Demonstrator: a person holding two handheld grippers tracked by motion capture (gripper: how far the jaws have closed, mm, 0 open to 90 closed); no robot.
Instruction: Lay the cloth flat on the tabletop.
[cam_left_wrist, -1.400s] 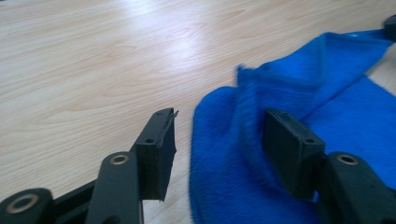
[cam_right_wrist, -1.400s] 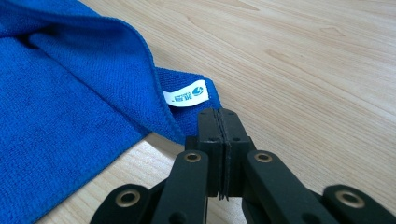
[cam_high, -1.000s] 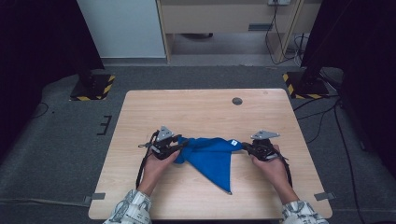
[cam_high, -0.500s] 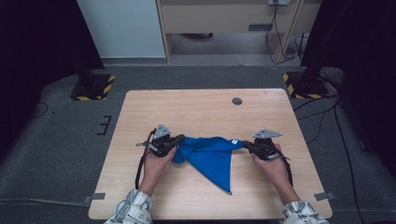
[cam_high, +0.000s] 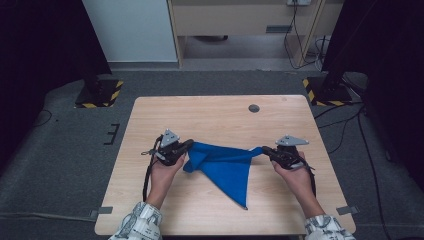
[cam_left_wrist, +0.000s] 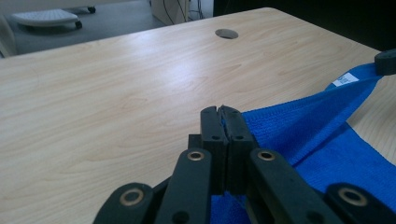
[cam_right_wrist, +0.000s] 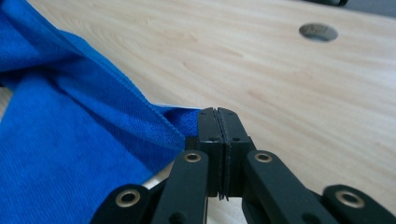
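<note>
One blue cloth lies on the near half of the desk, stretched between the two grippers. Its upper edge runs nearly straight from one hand to the other, and the rest hangs back toward the person in a triangle whose tip points at the near desk edge. At its left end the fabric bunches into a fold; in the left gripper view a small white label shows close to the far corner.

The left gripper has just closed its jaws, and they are now clamped on the bunched left corner of the cloth, with blue fabric pinched between the pads in the left gripper view. The right gripper is clenched on the opposite corner; in the right gripper view its jaws meet tight with the hemmed edge of the cloth caught between them.

Both hands rest low over the desk, sleeves of patterned fabric entering from the near edge. Farther back on the wooden top sits a round cable hole, well apart from the cloth.
</note>
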